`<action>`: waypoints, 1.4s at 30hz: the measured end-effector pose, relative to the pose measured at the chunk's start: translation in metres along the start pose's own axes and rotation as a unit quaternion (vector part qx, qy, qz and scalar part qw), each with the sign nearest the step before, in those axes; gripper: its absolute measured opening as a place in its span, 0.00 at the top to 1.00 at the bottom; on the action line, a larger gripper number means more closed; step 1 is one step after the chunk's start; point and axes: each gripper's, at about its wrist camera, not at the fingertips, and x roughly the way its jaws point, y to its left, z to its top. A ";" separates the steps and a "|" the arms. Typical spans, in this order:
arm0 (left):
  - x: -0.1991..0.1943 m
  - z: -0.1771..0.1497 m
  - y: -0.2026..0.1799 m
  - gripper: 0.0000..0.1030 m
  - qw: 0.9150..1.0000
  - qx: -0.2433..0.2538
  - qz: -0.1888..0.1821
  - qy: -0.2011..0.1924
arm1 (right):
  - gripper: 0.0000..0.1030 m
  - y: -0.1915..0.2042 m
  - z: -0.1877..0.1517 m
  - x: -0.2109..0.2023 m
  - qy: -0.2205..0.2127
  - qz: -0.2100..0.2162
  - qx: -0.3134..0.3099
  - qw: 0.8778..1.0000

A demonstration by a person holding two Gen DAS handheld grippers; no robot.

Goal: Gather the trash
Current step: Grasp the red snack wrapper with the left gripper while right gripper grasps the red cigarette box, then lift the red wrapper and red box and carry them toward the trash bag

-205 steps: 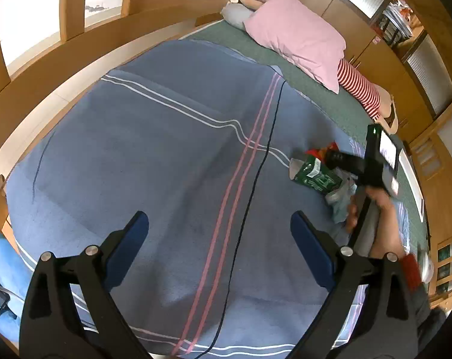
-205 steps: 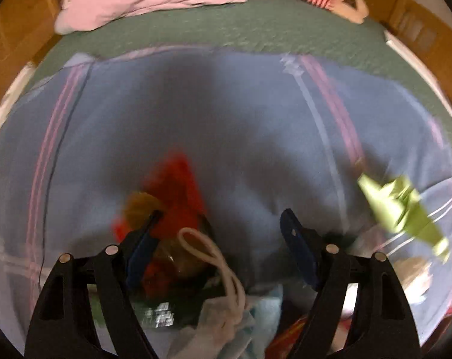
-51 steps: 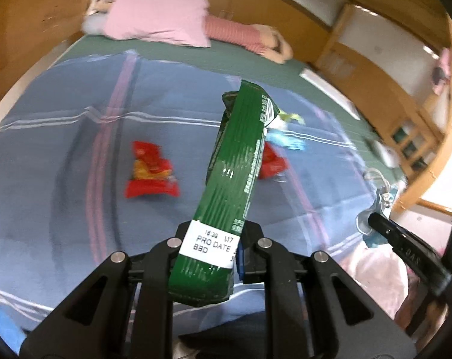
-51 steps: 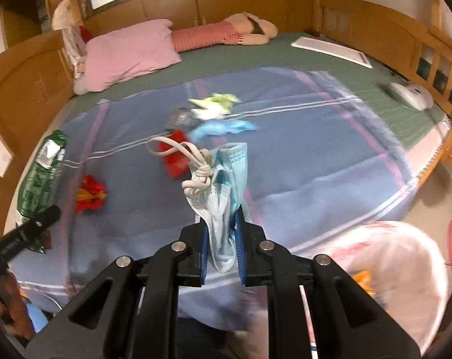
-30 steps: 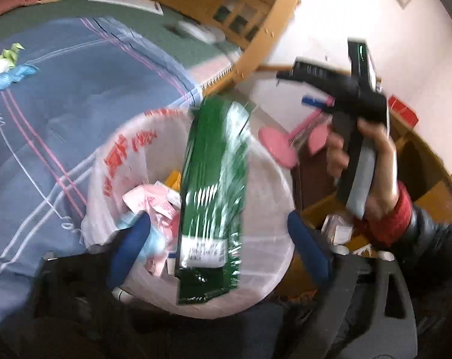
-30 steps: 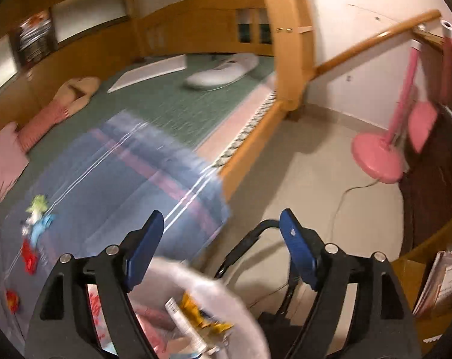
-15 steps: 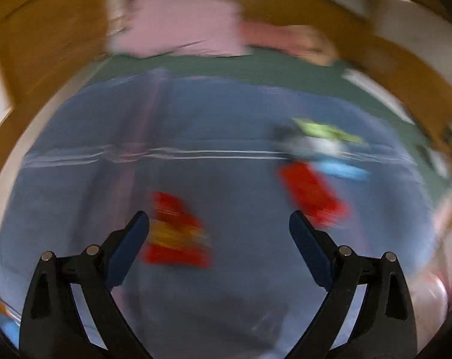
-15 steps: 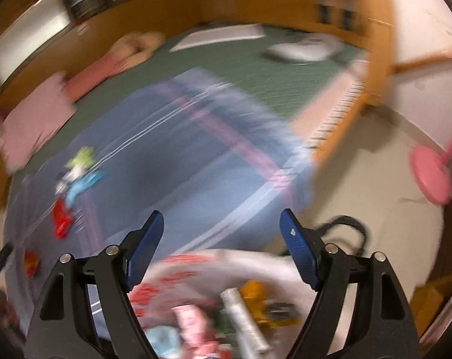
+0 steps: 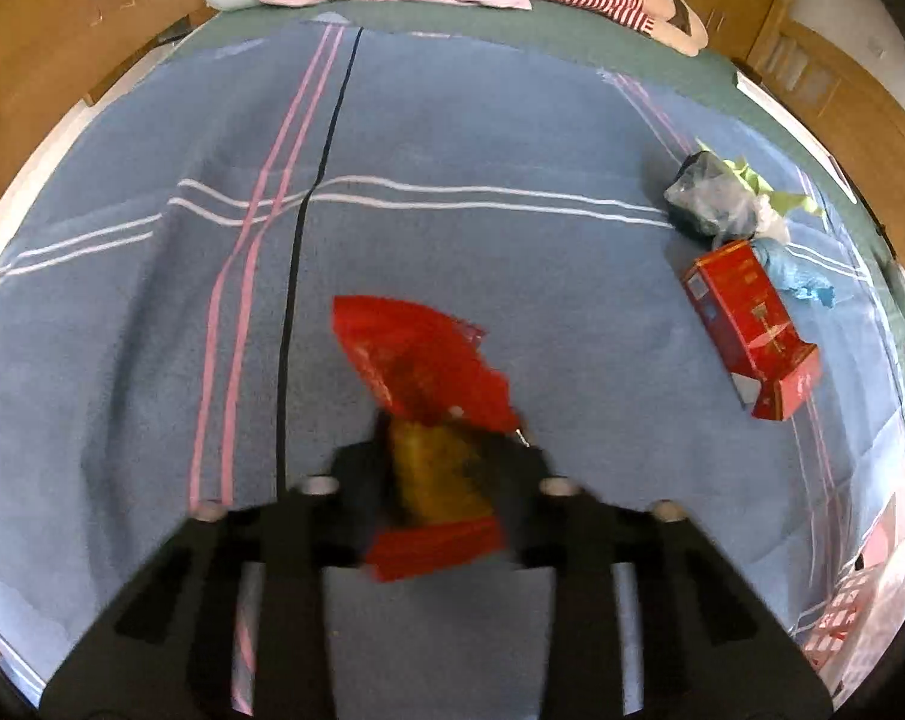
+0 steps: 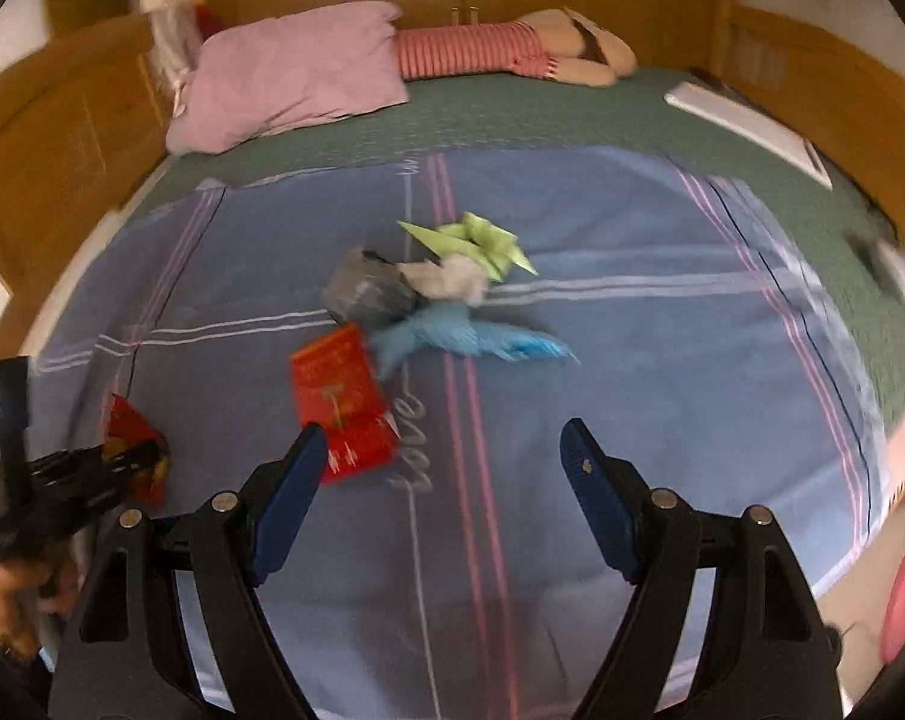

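Here the left claw is closing its jaws on a red and yellow snack wrapper, which is lying on the blue striped blanket that is covering the bed; the wrapper's yellow middle is sitting between the dark fingers, and the pads are pressing on it, though that part of the left wrist view is blurring. In the right wrist view the same claw is showing at the left edge, its tip at the wrapper, with a hand gripping its handle. The right claw is hanging above the blanket with its blue pads spread wide and nothing lying between them. Further along the blanket, well apart from the wrapper, more trash is lying in a loose cluster: a red carton on its side, a crumpled grey bag just beyond it, a blue crumpled piece touching the carton's far corner, a wad of white tissue, and a pale green paper scrap at the far end. A pink pillow is resting at the head of the bed on the green sheet. At the lower right edge of the left wrist view, a white bag with red print is peeking in beside the bed.
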 end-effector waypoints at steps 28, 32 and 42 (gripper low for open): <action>-0.101 -0.003 -0.018 0.74 0.989 0.005 -0.015 -0.146 | 0.42 0.051 -0.015 0.091 0.119 0.032 -0.025 0.992; -0.097 0.000 0.001 0.74 0.987 -0.045 -0.085 -0.126 | 0.42 0.044 -0.029 0.067 0.117 0.050 -0.021 0.992; -0.086 -0.018 -0.014 0.74 0.992 -0.034 -0.005 -0.119 | 0.42 0.022 -0.055 0.028 0.107 0.036 0.010 0.994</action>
